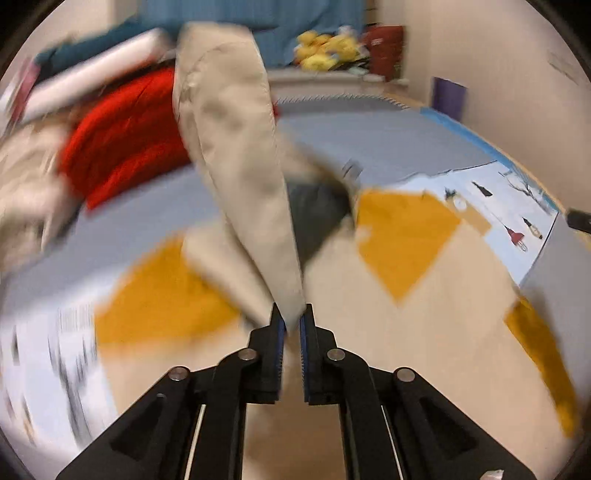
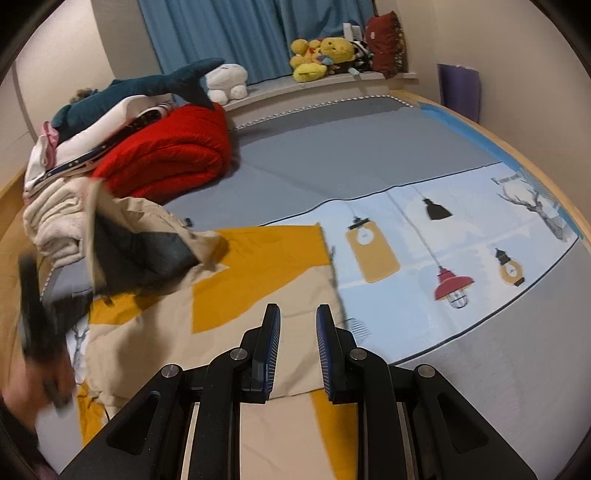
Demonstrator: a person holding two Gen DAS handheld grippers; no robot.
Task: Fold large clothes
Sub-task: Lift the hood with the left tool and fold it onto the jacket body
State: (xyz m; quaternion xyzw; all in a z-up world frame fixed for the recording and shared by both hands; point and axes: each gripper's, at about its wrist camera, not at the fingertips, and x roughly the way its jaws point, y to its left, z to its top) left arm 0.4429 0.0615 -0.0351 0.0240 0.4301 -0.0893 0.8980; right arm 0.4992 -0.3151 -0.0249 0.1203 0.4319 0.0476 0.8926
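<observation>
Pinching a fold of the beige jacket (image 1: 236, 155), left gripper (image 1: 291, 323) has its fingers clamped on the fabric edge; the cloth runs up and away from the tips, lifted off the bed. Left wrist view is heavily motion-blurred, so fine detail is not readable. Dark grey lining (image 1: 314, 218) shows just right of the lifted fold.

Right gripper (image 2: 297, 325) has its fingers parted, nothing between them, hovering over the beige-and-mustard duvet cover (image 2: 258, 266) spread flat on the bed. No contact with fabric visible.

In the right wrist view the jacket (image 2: 147, 236) sits at the left side of the bed, partly raised, dark lining facing the camera, its lower part resting on the duvet cover. The left gripper body (image 2: 33, 302) and the hand (image 2: 26, 387) holding it show as a blur at the left edge below the jacket.

Under the duvet cover: light-blue sheet with a lamp print (image 2: 443, 236), on top of a grey mattress cover (image 2: 351, 155). Back left of the bed: rolled red blanket (image 2: 173, 158), with a plush shark (image 2: 147, 88) and white bedding stacked beside it. Cream fleece item (image 2: 55, 218) lies just behind the jacket. Yellow plush toys (image 2: 321, 55) on the window ledge, blue curtain (image 2: 221, 33) behind.
</observation>
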